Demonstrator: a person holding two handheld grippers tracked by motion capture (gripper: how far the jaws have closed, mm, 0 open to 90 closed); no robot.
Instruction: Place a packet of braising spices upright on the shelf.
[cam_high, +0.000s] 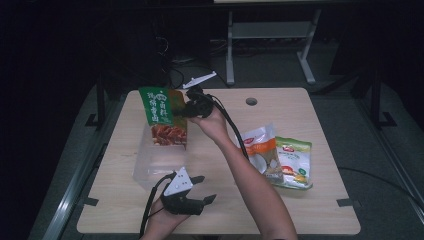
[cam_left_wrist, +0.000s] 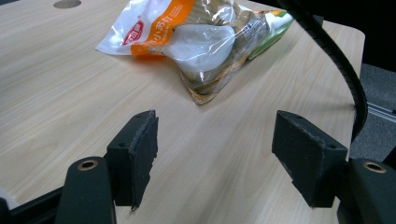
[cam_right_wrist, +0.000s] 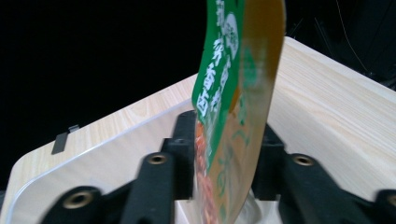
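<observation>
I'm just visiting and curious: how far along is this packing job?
Nothing looks packed for good yet. In hand: the green-and-orange snack bag stands in the clear plastic box, between the jaws of the right gripper. Left: the orange-and-white bag and the green-and-white bag lie on the wooden table.

High view above the table (cam_high: 300, 110), gripper views close and low, sharing its wooden top.

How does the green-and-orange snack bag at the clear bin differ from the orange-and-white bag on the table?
The green-and-orange snack bag stands upright, its lower end in the clear bin; the orange-and-white bag lies flat on the table. The first sits between the right hand-held gripper jaws; the second lies untouched beside a green-and-white bag. The first looks opaque; the second has a clear window. Both are sealed snack pouches.
</observation>
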